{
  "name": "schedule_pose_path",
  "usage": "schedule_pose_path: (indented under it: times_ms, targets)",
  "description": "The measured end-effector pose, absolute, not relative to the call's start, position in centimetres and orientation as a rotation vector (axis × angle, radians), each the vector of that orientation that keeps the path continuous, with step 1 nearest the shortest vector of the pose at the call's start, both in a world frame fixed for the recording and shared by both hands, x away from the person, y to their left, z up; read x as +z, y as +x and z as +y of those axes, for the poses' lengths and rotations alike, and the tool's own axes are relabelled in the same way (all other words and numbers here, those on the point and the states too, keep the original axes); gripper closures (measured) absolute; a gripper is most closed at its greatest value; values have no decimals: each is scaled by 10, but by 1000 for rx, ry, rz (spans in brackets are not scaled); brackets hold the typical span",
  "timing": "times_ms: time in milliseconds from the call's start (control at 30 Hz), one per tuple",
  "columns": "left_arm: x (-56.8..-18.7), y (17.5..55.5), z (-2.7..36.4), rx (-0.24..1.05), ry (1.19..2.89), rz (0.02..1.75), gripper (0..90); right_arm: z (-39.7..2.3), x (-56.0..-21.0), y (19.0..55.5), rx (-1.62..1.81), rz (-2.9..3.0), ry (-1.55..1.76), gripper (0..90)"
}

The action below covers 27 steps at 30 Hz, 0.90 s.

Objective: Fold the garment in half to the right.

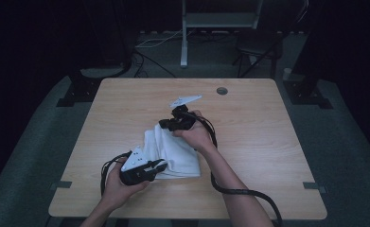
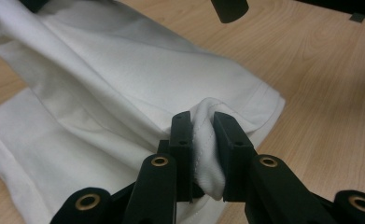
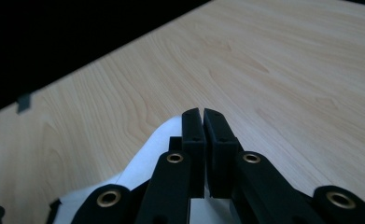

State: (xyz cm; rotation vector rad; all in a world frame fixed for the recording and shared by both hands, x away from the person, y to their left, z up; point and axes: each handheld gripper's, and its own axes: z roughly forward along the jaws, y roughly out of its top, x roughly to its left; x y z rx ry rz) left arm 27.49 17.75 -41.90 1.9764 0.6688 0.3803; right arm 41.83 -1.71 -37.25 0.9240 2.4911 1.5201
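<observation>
We are looking down on a light wooden table (image 1: 249, 142) where a person is working with 2 hand-held grippers on a white cloth (image 1: 173, 153). We are seeing no box, bowl or other container on the table, so nothing is lying inside anything; the cloth is lying directly on the wood.

The cloth is sitting near the middle of the table, a little toward the person's side. It is folded into several layers, and in the left gripper view (image 2: 124, 93) we are noticing soft folds running across it and a stitched hem along its edge. It is plain white, without any print that we can make out.

The left gripper (image 1: 160, 164) is reaching the near edge of the cloth. In its own view its 2 black jaws are clamping a bunched piece of the hem between them, and the fabric is bulging out above and below the pads.

The right gripper (image 1: 166, 124) is sitting at the far end of the cloth, held in the right hand (image 1: 194, 135). In the right gripper view its jaws are standing together with almost no gap, and white fabric (image 3: 147, 154) is showing just behind and below them. We cannot tell whether a thin layer of cloth is being pinched there.

A small round grommet (image 1: 222, 91) is sitting in the far part of the tabletop.
</observation>
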Motion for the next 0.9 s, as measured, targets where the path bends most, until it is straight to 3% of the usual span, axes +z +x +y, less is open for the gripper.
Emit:
schedule_pose_path:
  times_ms: [400, 500, 767, 900]
  targets:
    - [-412, 267, 185, 444, 2008, 660, 773, -20, -361, 417, 1651, 2450, 924, 882]
    - [-418, 269, 185, 460, 2054, 672, 711, -18, -364, 416, 1596, 2463, 928, 881]
    - [-424, 270, 187, 457, 2073, 685, 763, -13, -368, 417, 1605, 2471, 924, 882]
    - [-426, 270, 188, 458, 2099, 680, 829, -13, -368, 415, 1617, 2467, 930, 882]
